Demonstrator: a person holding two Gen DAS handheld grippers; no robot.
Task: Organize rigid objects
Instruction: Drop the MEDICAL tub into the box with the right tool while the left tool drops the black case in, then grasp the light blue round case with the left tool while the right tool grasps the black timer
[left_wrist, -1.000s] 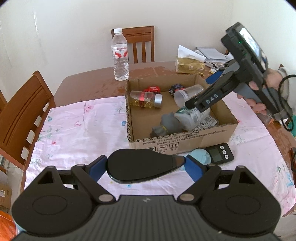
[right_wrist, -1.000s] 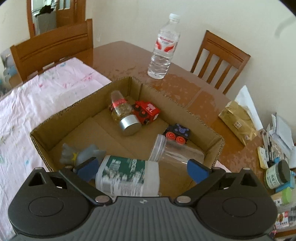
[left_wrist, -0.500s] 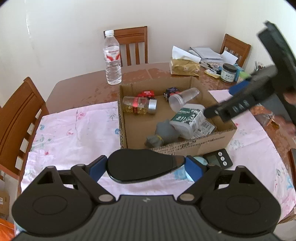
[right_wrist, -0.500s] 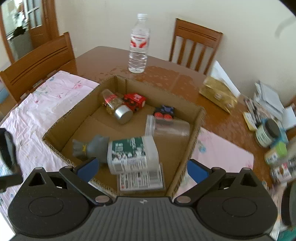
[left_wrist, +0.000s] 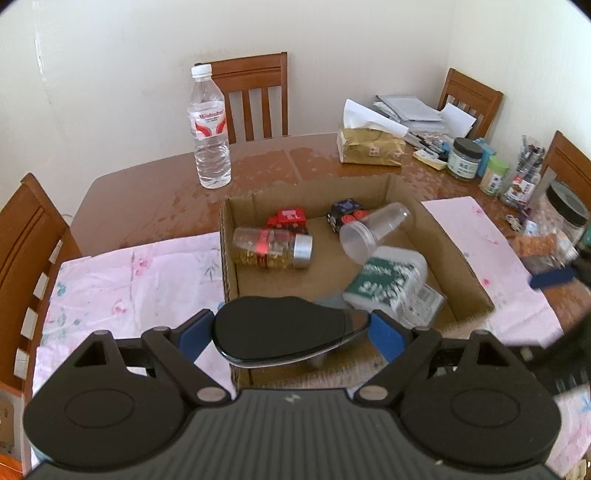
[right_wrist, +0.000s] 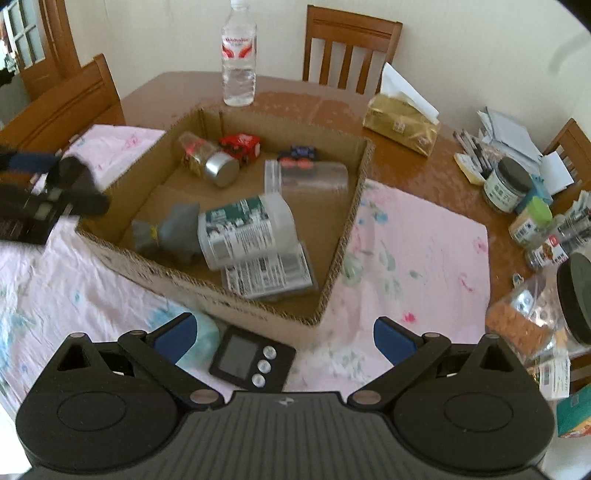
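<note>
Left gripper (left_wrist: 291, 328): clenched on a flat black oval object (left_wrist: 280, 328), its blue pads pressed against the object's 2 ends.
Black oval object: between the left pads, above the near wall of the cardboard box (left_wrist: 229, 258).
Right gripper (right_wrist: 282, 334): released, nothing between its fingers.
Digital scale (right_wrist: 253, 358): on the pink floral cloth (right_wrist: 417, 258), just below the right gripper's gap, beside the box's outer wall.
Box contents: ahead of both grippers lay a silver-capped jar (left_wrist: 271, 248), a red toy car (left_wrist: 287, 220), a dark toy car (left_wrist: 345, 213), a clear plastic cup (left_wrist: 375, 230) and a green-labelled white container (left_wrist: 388, 282).
Water bottle (left_wrist: 208, 129): upright on the wooden table (left_wrist: 147, 206), beyond the box.
</note>
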